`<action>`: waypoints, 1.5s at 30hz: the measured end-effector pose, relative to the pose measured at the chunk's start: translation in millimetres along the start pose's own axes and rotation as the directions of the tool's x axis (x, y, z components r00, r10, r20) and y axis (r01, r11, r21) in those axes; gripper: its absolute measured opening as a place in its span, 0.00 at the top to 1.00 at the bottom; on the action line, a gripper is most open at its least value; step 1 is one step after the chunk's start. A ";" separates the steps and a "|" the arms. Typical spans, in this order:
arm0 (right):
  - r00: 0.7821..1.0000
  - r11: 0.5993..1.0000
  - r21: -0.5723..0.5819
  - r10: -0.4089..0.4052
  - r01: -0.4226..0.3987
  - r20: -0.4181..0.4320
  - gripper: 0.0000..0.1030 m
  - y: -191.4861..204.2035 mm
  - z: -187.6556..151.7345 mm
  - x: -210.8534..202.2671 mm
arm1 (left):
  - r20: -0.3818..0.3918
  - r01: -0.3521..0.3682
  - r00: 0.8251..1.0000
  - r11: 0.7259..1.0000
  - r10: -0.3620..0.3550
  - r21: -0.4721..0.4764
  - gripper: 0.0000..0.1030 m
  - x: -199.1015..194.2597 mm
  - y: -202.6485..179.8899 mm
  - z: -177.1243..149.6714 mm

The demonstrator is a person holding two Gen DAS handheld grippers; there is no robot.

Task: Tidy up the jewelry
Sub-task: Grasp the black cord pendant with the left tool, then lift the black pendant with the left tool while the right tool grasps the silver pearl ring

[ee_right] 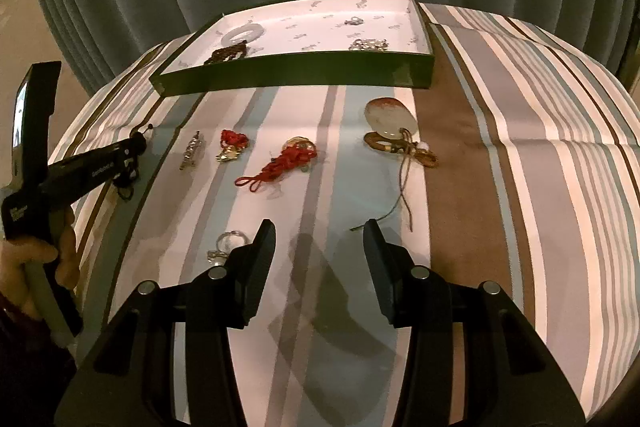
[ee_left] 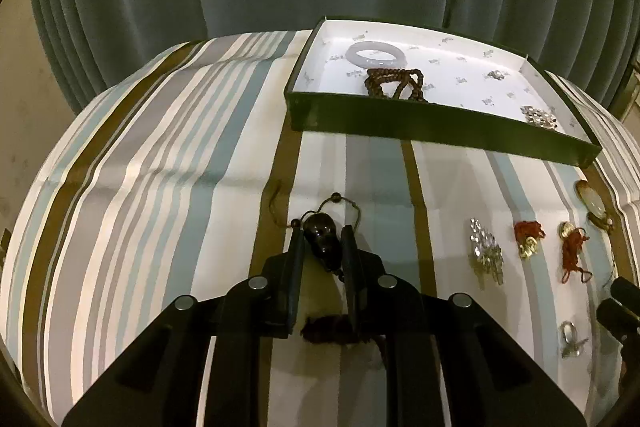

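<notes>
White print on the left gripper (ee_right: 138, 143) body is too blurred to read. Its jaws are clamped on a dark pendant (ee_left: 320, 237) above the striped bench (ee_left: 160, 187), short of the green box (ee_left: 440, 131). The right gripper (ee_right: 320, 239) hovers, jaws apart, holding nothing.

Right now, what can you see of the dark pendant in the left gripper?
The dark pendant is a glossy, almost black carved bead. A thin cord with small dark beads loops from its top onto the striped cloth, and a dark tassel hangs below. The left gripper is shut on it, one finger on each side. It sits in front of the green tray, apart from it.
</notes>
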State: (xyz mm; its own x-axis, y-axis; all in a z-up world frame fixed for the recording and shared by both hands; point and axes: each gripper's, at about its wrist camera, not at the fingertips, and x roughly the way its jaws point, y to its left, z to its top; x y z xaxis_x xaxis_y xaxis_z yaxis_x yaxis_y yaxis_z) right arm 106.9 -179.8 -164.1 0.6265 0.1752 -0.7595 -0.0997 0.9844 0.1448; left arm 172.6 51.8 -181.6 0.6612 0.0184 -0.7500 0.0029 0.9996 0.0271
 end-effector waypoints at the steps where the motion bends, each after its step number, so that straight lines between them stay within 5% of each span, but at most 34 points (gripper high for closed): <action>1: 1.000 1.000 -0.004 0.002 -0.002 0.001 0.56 1.5 0.1 -0.2 | -0.001 0.001 1.000 1.000 -0.001 -0.003 0.81 -1.4 0.8 -1.5; 32: 0.999 0.995 -0.094 0.043 -0.044 -0.013 0.58 44.0 -7.5 12.6 | -0.004 0.015 1.000 1.000 -0.015 -0.015 0.81 -33.7 4.5 -32.5; 40: 1.000 0.989 -0.145 0.004 -0.004 -0.001 0.77 50.4 -12.1 12.7 | -0.005 0.017 1.000 1.000 -0.017 -0.015 0.81 -33.7 3.2 -33.3; 45: 1.000 0.989 -0.148 0.003 -0.002 0.005 0.78 49.0 -13.2 11.8 | 0.000 0.019 1.000 1.000 -0.019 -0.012 0.81 -36.3 0.3 -33.3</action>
State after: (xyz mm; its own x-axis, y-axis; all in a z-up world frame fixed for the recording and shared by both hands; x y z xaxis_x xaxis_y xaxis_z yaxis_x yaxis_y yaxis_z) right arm 99.2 -129.3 -174.4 0.6304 0.1783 -0.7555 -0.2146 0.9754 0.0512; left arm 123.6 52.1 -176.4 0.6608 -0.0010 -0.7506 0.0064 1.0000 0.0043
